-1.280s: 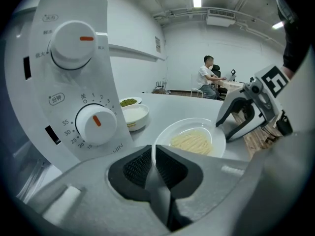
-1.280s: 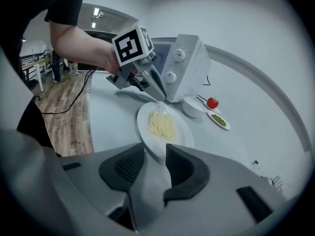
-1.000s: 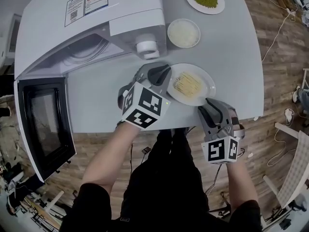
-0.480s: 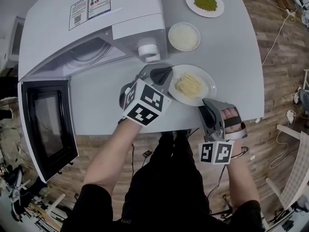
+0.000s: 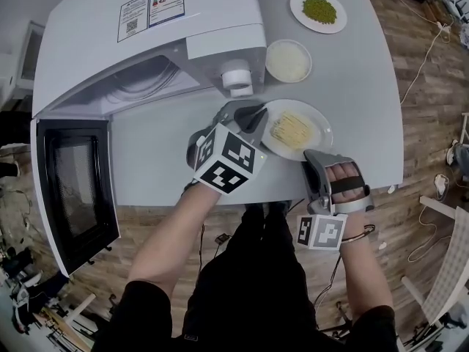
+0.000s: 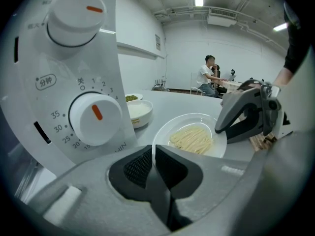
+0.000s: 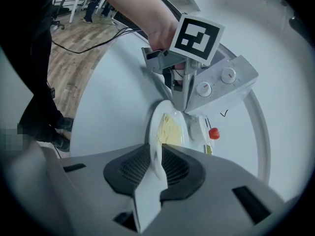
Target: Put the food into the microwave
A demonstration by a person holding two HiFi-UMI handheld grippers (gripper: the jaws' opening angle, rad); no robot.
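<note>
Gripping the plate from both sides, just in front of the microwave.

The plate (image 5: 323,123) of noodles (image 5: 294,129) sits on the grey table (image 5: 352,72), just beside the control knob (image 5: 237,77) of the microwave (image 5: 146,20). The left gripper (image 5: 251,117) is clamped on its left rim. The right gripper (image 5: 314,157) has just been closing its jaws, and they now pinch the near right rim (the thin white edge fills the gap between the pads). The open cavity (image 5: 139,79) lies to the left of the plate, on the left gripper's side, so I judge the carry must go leftward and level, with the left hand leading.
</note>
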